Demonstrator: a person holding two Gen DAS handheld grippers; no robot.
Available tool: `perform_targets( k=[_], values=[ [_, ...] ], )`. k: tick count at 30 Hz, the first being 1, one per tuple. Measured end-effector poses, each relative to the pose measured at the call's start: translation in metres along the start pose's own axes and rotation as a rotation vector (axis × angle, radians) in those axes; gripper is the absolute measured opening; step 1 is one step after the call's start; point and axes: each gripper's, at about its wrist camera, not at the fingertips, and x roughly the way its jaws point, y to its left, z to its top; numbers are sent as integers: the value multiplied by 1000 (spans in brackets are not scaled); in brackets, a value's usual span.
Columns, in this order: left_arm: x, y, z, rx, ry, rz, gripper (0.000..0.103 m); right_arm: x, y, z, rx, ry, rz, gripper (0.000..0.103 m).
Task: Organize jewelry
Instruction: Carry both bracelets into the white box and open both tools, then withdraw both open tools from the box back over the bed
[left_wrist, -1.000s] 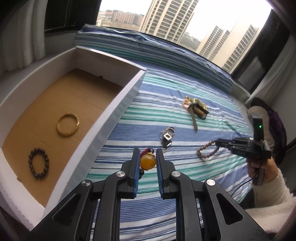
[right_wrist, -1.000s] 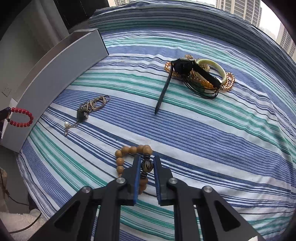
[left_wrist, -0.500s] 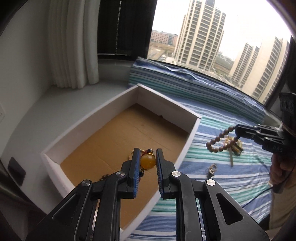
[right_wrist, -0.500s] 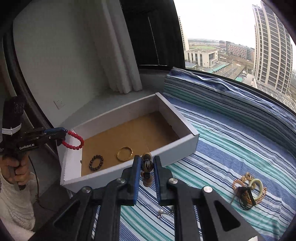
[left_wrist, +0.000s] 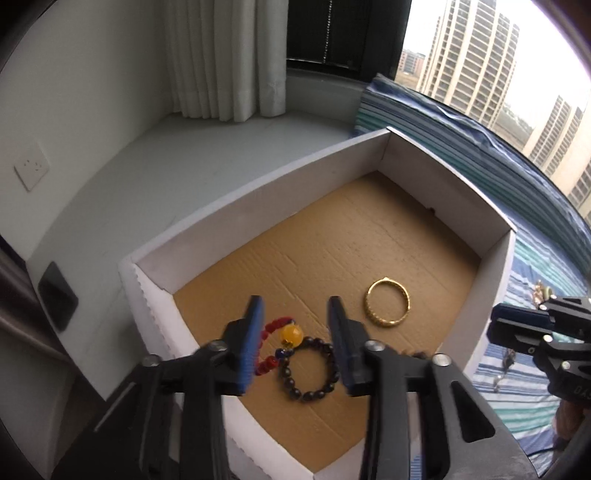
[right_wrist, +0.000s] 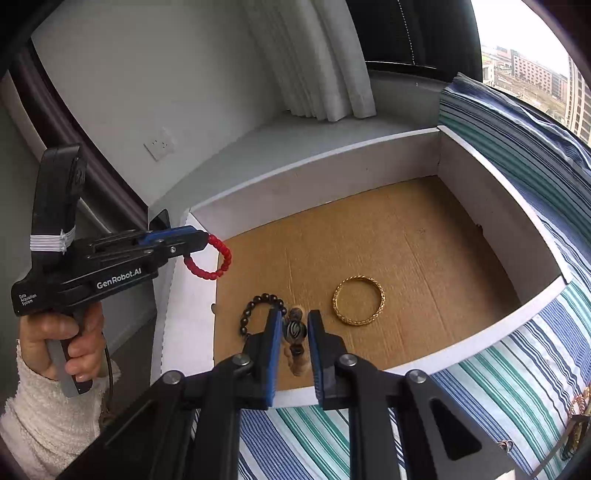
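The left claw (left_wrist: 293, 332) is opening, releasing the red bracelet (left_wrist: 271, 345) over the box (left_wrist: 491, 218), while the right claw (right_wrist: 291, 332) is gripping a wooden bracelet (right_wrist: 294, 341) due there next.

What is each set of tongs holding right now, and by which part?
Right tongs: wooden bead bracelet, pinched at its dark patterned bead. Left tongs: jaws opening, nothing gripped; the red bracelet is loose between them.
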Motion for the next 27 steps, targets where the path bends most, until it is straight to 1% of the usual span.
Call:
perform_targets(
  k=[1,3,5,6,7,9,11,13,16,18,20,24,26,27],
  values=[
    [-4,0,-1,-5,-19,11,72,-4,0,-1,-1,-10,-3,18],
    [-15,-3,-4,8,-55,18,75,-23,-2,-3,2,-53,-11,23],
    [-30,-14,-6,30,-86,19,76,-53,-4,-6,-5,-110,-24,29],
    [-37,-21,-8,44,-106,9,81,-71,-5,-9,-11,-143,-37,33],
    [-45,-29,-11,59,-127,-4,87,-88,-7,-13,-20,-179,-62,36],
    [-59,-52,-19,98,-167,-38,93,-126,-14,-26,-30,-247,-127,53],
    [-67,-78,-32,149,-185,-90,94,-159,-24,-45,-22,-299,-212,62],
    [-69,-105,-48,194,-179,-147,97,-184,-39,-67,2,-318,-301,65],
    [-60,-148,-76,242,-136,-229,98,-207,-65,-108,68,-308,-408,66],
    [-48,-179,-98,277,-95,-261,98,-213,-83,-139,126,-284,-465,67],
    [-31,-207,-122,309,-41,-271,98,-212,-100,-174,197,-256,-512,67],
    [-2,-256,-169,376,26,-283,98,-196,-130,-248,322,-186,-595,67],
    [8,-273,-187,411,46,-283,98,-185,-142,-283,381,-137,-635,67],
    [13,-280,-194,430,50,-276,98,-179,-147,-299,412,-114,-642,67]
  ],
)
